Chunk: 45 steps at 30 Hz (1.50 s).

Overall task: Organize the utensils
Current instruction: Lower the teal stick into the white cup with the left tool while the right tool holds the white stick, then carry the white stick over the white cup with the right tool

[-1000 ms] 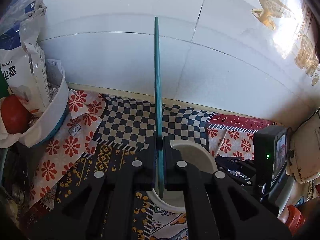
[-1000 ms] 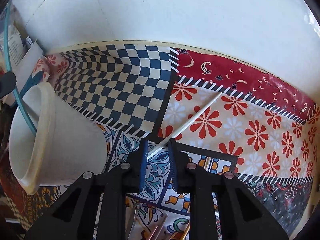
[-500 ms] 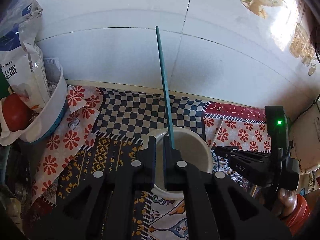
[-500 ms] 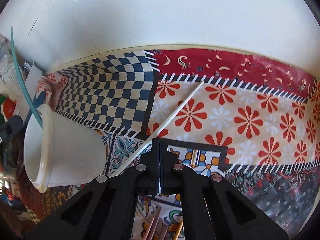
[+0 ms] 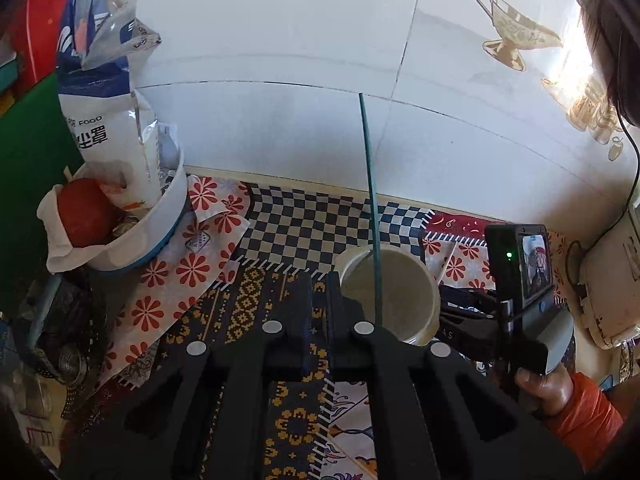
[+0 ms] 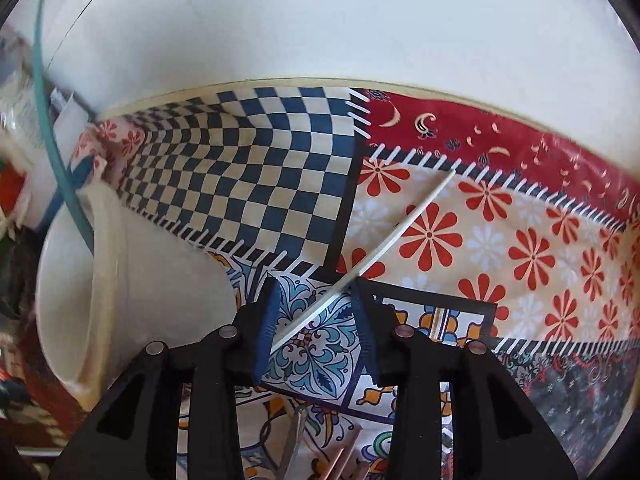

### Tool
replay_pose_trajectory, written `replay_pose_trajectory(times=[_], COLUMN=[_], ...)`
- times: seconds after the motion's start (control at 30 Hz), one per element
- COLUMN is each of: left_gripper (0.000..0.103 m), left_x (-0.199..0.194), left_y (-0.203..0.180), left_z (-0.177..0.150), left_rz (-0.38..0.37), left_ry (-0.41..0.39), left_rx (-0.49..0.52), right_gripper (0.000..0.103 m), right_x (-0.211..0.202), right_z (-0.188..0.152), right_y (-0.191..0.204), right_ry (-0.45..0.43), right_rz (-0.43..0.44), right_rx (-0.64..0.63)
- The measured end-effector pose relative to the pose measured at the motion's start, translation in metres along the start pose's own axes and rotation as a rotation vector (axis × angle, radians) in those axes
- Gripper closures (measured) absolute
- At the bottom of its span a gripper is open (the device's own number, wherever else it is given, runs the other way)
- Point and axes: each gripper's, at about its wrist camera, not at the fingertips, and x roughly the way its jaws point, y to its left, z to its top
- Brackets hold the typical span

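Glossy patchwork oilcloth covers the bench (image 6: 500,240), where the right hand-held gripper (image 6: 316,316) opens around a thin white plastic stick (image 6: 384,248), beside a cream plastic cup (image 5: 404,292) holding a slim teal stick (image 5: 370,184); the left hand-held gripper (image 5: 318,300) is closed, empty.

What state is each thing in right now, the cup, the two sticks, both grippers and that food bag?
White cup: upright on the cloth, open-topped.
Teal stick: standing in the cup, leaning on its rim.
White stick: lying flat on the cloth, one end between the right jaws.
Left gripper: shut, holding nothing.
Right gripper: jaws opening, pads not pressing on the white stick.
Food bag: upright in a white bowl, top open.
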Motion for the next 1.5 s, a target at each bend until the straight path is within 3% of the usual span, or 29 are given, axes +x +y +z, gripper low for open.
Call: replay_pose_trajectory(times=[0.1, 0.2, 0.27, 0.5, 0.73, 1.0, 1.1, 1.27, 1.5], left_gripper=[0.099, 0.099, 0.099, 0.099, 0.099, 0.099, 0.099, 0.099, 0.099], left_x=[0.0, -0.001, 0.0, 0.005, 0.007, 0.004, 0.002, 0.0, -0.004], left_y=[0.004, 0.005, 0.003, -0.003, -0.003, -0.004, -0.005, -0.007, -0.009], left_z=[-0.003, -0.007, -0.012, -0.029, -0.041, -0.046, -0.045, -0.045, -0.043], left_rz=[0.004, 0.004, -0.001, -0.001, -0.014, -0.009, -0.009, -0.009, -0.014], left_ry=[0.006, 0.015, 0.026, 0.06, 0.093, 0.099, 0.099, 0.097, 0.083], left_rx=[-0.01, -0.013, -0.009, 0.02, -0.001, -0.002, 0.003, 0.009, 0.007], right_gripper=[0.071, 0.079, 0.083, 0.094, 0.094, 0.093, 0.096, 0.097, 0.103], right_x=[0.0, 0.0, 0.0, -0.022, -0.025, -0.011, -0.013, -0.047, -0.128], right_z=[-0.007, -0.012, -0.013, -0.025, -0.027, -0.014, -0.015, -0.017, -0.02], right_y=[0.006, 0.014, 0.012, -0.04, -0.064, -0.05, -0.05, -0.06, -0.052], right_ry=[-0.024, -0.03, -0.021, 0.026, 0.058, -0.009, 0.001, -0.078, -0.256], right_rz=[-0.027, -0.076, -0.064, -0.017, -0.017, -0.072, -0.021, 0.032, 0.073], right_rx=[-0.046, -0.106, -0.102, -0.033, 0.007, -0.012, 0.019, 0.07, 0.034])
